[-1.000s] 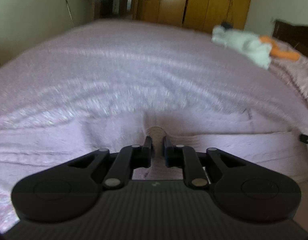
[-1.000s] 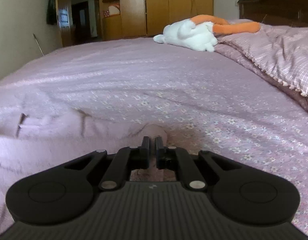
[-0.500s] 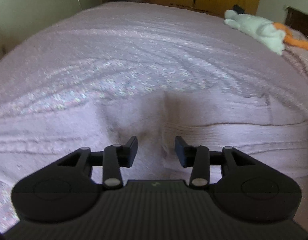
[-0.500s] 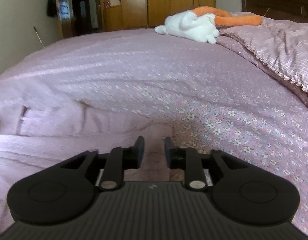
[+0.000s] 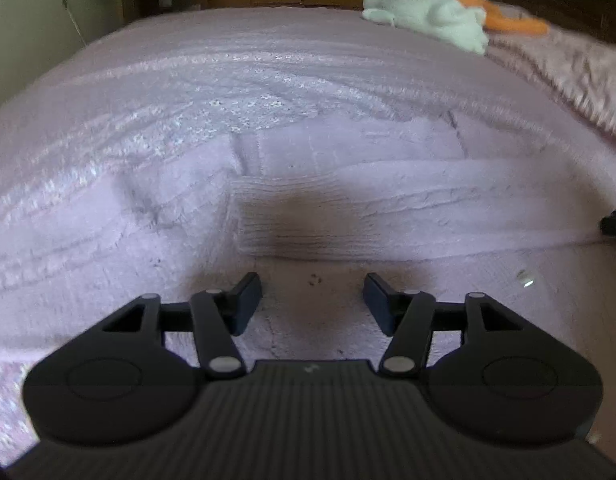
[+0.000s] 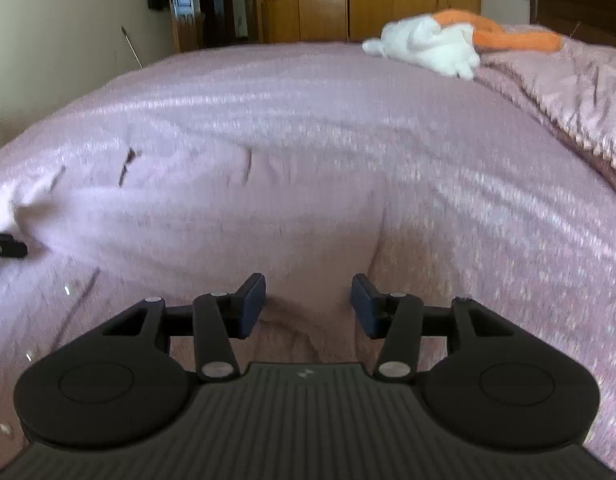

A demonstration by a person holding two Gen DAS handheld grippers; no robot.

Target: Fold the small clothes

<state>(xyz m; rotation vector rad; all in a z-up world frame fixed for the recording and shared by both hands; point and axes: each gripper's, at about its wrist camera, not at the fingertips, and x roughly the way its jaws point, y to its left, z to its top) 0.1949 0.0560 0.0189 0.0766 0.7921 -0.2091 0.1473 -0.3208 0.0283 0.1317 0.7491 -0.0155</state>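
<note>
Left wrist view first. We see the left gripper (image 5: 314,300) low in the frame with its jaws spread wide and nothing between them; a second ago they were pinched on a nub of cloth. The pale lilac knitted garment (image 5: 348,200) now lies released across the middle of the frame, a ribbed band facing us, flat on the pink floral bedspread (image 5: 227,80). At the right edge a dark fingertip of the other tool pokes in.

Right wrist view. The right gripper (image 6: 308,306) sits bottom centre, jaws likewise parted and empty, where they were shut on fabric a second ago. The garment (image 6: 187,220) spreads through the left and middle of the frame; the picture is smeared, so we cannot make out its edges. A white plush toy with orange limbs (image 6: 428,46) rests upper right, well apart from the work, near the dark wooden headboard (image 6: 580,8).

Our reading: both corners were let go together, so one fold is laid down. Whether further folds remain we cannot judge; the garment's outline is too blurred.
</note>
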